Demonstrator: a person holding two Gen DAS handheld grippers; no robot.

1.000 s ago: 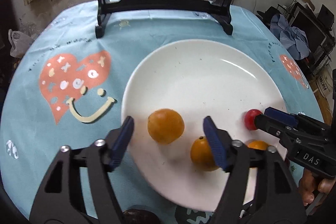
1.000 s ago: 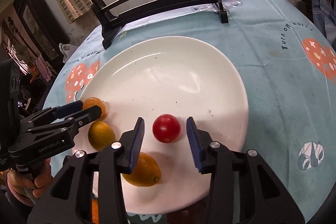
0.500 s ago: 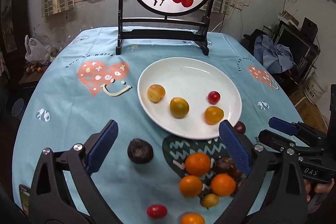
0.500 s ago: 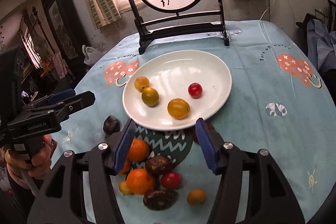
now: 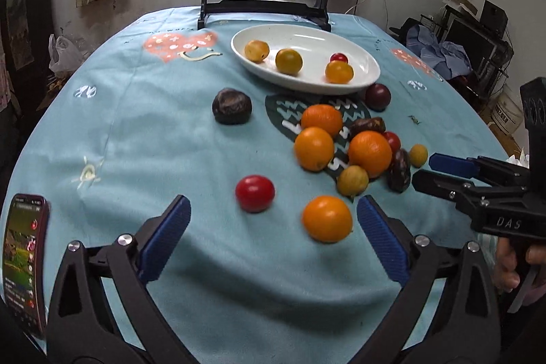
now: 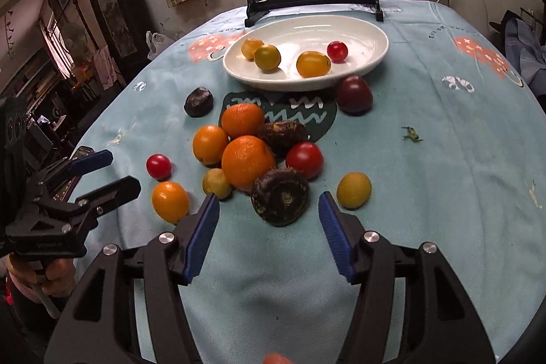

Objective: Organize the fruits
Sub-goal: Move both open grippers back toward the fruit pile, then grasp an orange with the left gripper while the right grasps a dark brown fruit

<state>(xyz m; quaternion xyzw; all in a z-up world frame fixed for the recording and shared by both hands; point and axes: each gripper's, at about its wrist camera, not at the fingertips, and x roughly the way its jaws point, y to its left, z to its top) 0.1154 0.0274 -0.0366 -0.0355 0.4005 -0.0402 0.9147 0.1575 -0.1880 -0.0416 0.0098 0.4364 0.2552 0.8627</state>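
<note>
My left tongs point(image 5: 273, 224): apart, empty, orange point(image 5: 327, 219) between tips. My right tongs point(image 6: 269, 214): apart, empty, dark fruit point(image 6: 280, 196) just ahead. Plate point(image 6: 372, 55) beyond.

One second ago both grippers were low over the white plate point(image 5: 370, 70). The left gripper point(image 5: 273, 236) had an orange-yellow fruit point(image 5: 256, 51) between its jaws, and the right gripper point(image 6: 268, 236) had the small red tomato point(image 6: 337, 51) between its jaws. Now both have drawn back from the plate toward the near side of the counter point(image 5: 153, 132), so the loose pile of fruit point(image 6: 247, 159) has come into view. The two fruits lie free on the plate. The left jaws have just been opening and now stand wide with nothing between them; the right jaws also opened further and hold nothing.
</note>
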